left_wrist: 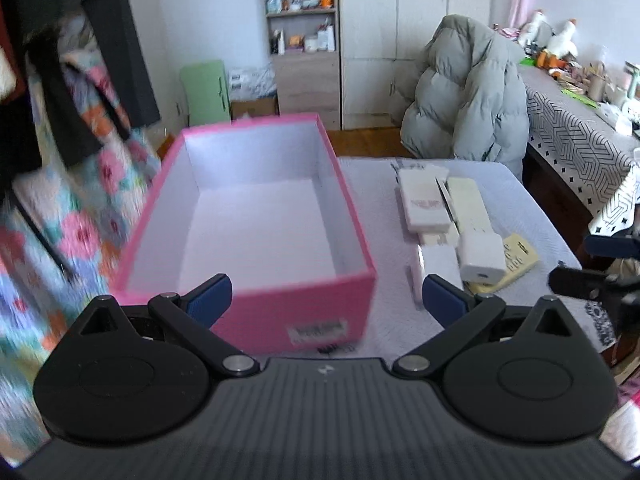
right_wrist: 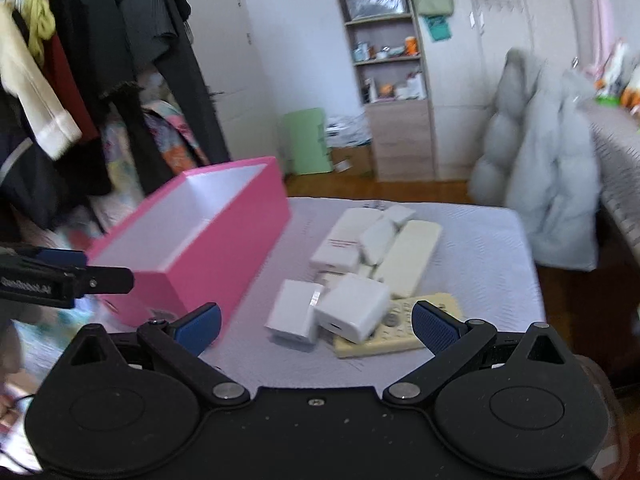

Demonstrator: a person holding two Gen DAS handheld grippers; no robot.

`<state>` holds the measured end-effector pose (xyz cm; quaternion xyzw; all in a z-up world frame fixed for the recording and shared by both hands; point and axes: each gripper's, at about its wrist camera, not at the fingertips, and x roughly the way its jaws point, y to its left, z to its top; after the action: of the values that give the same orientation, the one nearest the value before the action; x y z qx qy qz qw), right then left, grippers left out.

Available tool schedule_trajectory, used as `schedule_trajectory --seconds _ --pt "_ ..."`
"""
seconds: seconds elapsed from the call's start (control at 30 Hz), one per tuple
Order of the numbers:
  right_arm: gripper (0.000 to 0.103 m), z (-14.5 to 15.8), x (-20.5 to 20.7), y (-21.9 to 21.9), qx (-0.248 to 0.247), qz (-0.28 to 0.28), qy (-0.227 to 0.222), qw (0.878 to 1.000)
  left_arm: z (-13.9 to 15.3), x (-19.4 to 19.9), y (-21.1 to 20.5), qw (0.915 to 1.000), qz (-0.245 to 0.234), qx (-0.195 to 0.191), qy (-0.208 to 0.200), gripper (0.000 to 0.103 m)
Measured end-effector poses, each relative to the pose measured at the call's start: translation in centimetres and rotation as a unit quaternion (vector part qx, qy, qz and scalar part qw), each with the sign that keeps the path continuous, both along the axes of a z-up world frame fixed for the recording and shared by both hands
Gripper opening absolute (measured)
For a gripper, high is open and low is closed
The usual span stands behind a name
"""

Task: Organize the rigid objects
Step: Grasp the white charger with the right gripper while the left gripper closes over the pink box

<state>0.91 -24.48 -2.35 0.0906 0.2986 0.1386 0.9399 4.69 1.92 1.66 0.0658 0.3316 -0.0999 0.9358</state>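
Bedroom: clothes rack at left, shelf unit at back, puffy grey coat [left_wrist: 464,92] draped over a chair. Work surface is a small table with a pale cloth [right_wrist: 472,248].

The pink box [left_wrist: 256,216] sits on the table's left half, open top, white inside, nothing in it as far as I can see. I judge it to be the bin for sorting. To its right, a loose pile: two white chargers [right_wrist: 352,308] nearest me, one leaning on a yellowish remote [right_wrist: 400,336]; flat white and cream cases [right_wrist: 408,256] behind them, overlapping.

My left gripper [left_wrist: 326,294] hovers at the box's near end, jaws spread wide, empty. My right gripper [right_wrist: 316,324] faces the pile, jaws equally wide, empty, chargers between the fingertips' line of sight.

Judgement: nothing sorted yet. The nearest charger looks the easiest first pick.
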Motion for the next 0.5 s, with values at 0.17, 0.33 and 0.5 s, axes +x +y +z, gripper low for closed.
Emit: schedule_trajectory --seconds 0.17,0.33,0.5 --pt "0.103 1.0 1.9 0.1 -0.016 0.021 -0.003 1.000 2.2 2.1 1.8 0.9991 -0.040 0.000 -0.009 0.103" --pt "0.098 -0.1 3.8 1.4 -0.038 0.039 0.015 0.998 3.0 5.9 4.0 0.9977 -0.033 0.059 -0.006 0.101" --pt "0.093 -1.5 5.7 4.3 -0.067 0.076 0.034 0.994 2.8 10.2 7.4 0.9969 0.008 0.070 0.034 0.099"
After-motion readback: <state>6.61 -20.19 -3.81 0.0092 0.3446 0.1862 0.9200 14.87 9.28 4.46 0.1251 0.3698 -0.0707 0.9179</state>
